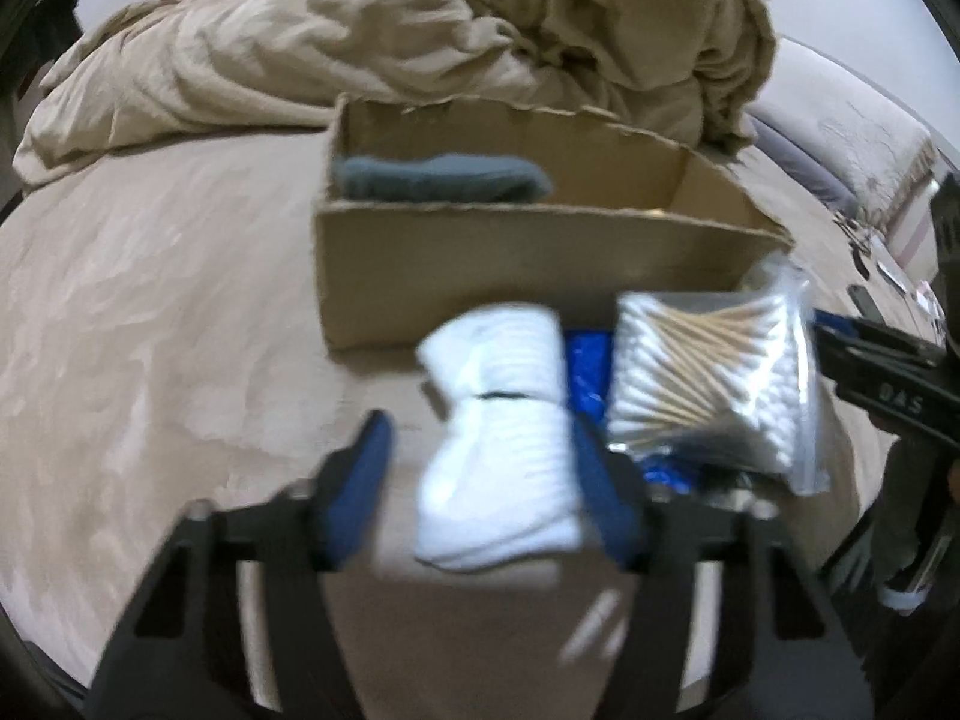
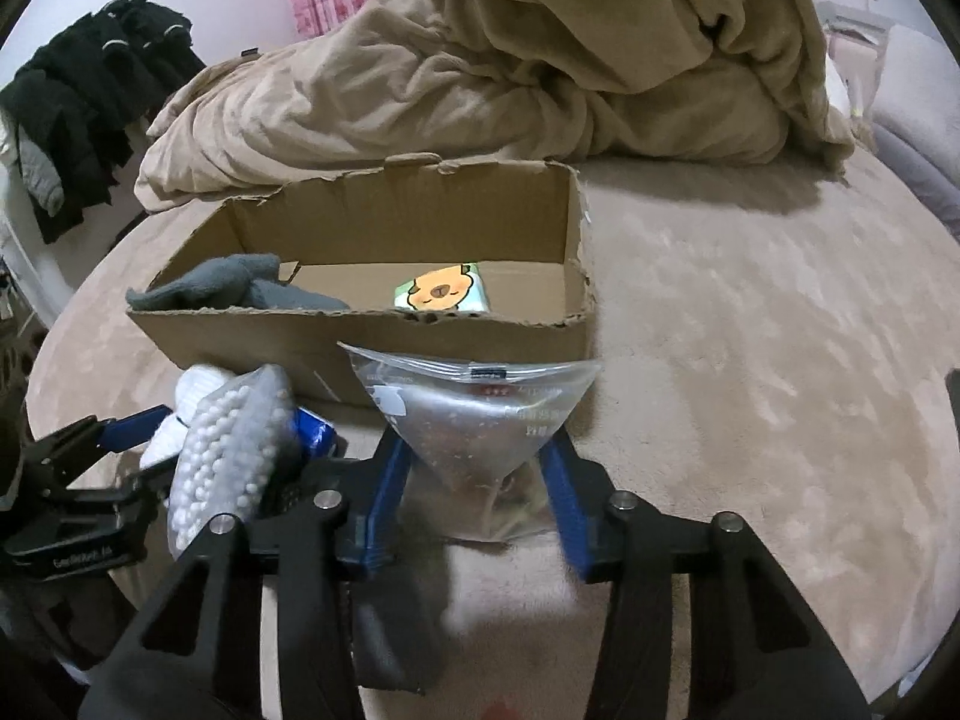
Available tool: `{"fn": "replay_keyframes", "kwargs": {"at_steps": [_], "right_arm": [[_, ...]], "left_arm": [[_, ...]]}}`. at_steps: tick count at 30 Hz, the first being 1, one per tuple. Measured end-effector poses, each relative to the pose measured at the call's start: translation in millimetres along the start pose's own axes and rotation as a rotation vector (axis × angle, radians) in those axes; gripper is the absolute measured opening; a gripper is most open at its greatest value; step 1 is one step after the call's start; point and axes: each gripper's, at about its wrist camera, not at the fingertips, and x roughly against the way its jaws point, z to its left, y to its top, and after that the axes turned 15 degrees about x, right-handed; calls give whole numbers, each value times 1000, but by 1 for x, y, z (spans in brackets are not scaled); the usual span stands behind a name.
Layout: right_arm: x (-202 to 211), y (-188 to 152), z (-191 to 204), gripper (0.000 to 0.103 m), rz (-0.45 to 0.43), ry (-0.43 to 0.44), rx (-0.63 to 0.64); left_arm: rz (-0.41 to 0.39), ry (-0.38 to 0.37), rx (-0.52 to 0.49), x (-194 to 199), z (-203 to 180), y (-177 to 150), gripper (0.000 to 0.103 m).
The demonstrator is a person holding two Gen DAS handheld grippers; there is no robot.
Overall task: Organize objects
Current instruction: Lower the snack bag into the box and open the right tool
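At the far left of the left wrist view, only the beige bed surface (image 1: 150,300) is seen, with a crumpled beige duvet (image 1: 420,30) heaped behind. The left gripper (image 1: 483,450) is held wide open around a rolled white sock bundle (image 1: 504,438); the right pad appears to touch the bundle, while a gap is left at the left finger (image 1: 366,468), so nothing is yet clamped. Beyond it, an open cardboard box (image 1: 480,264) is set on the bed, with a grey cloth (image 1: 438,177) in its left end. Just right of the sock, a bag of cotton swabs (image 1: 708,384) lies over something blue (image 1: 585,372) that cannot be identified.

In the right wrist view, the right gripper (image 2: 480,480) is seen partly closed on the lower part of a clear zip bag (image 2: 474,420), which is pinched between the blue fingers and stands just in front of the box's near wall. A small packet with a cartoon animal (image 2: 441,294) lies on the box floor.

Several risks can be judged. The sock could be pushed aside rather than gripped if the jaws are closed off-centre. The neighbouring swab bag could be caught or dragged by the right finger. The slick zip bag could slip from its narrow pinch, or be snagged on the torn box rim when it is carried over.
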Motion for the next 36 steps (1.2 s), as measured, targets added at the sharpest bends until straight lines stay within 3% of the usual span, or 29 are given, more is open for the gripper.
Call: {"fn": "replay_keyframes", "kwargs": {"at_steps": [4, 20, 26, 36], "right_arm": [[6, -1, 2, 40, -9, -4, 6], [73, 2, 0, 39, -108, -10, -52], [106, 27, 3, 39, -190, -14, -37], [119, 79, 8, 39, -257, -23, 4]], "left_arm": [[-37, 14, -21, 14, -9, -5, 42], [-149, -66, 41, 92, -11, 6, 39], [-200, -96, 46, 116, -12, 30, 39], [-251, -55, 39, 120, -7, 66, 39]]}}
